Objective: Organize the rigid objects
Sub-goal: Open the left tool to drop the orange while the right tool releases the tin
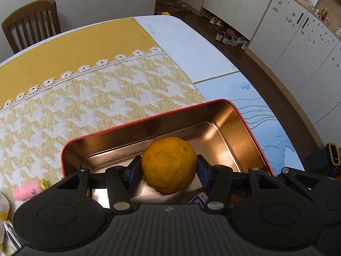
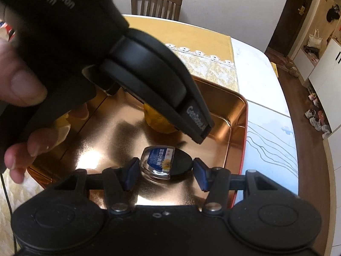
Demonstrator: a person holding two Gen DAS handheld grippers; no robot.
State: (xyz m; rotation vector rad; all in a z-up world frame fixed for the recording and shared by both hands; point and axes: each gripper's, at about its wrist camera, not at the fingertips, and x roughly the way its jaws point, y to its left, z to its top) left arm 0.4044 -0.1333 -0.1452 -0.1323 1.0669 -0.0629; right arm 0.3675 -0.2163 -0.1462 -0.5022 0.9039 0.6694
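An orange (image 1: 169, 164) sits between the blue pads of my left gripper (image 1: 169, 170), which is shut on it low inside a red-rimmed gold tin (image 1: 234, 117). In the right wrist view, a small glass jar (image 2: 157, 162) with a blue label and a black lid lies sideways between the pads of my right gripper (image 2: 164, 171). That gripper is shut on the jar end to end, just above the tin's floor (image 2: 110, 136). The left gripper's black body and a hand (image 2: 23, 85) cover most of the orange (image 2: 157, 124) behind it.
The tin rests at the edge of a yellow houndstooth cloth (image 1: 96, 98) on a white table (image 1: 181, 38). A pink item (image 1: 26, 191) lies left of the tin. A wooden chair (image 1: 32, 23) stands at the far side. White cabinets (image 1: 287, 32) and shoes are to the right.
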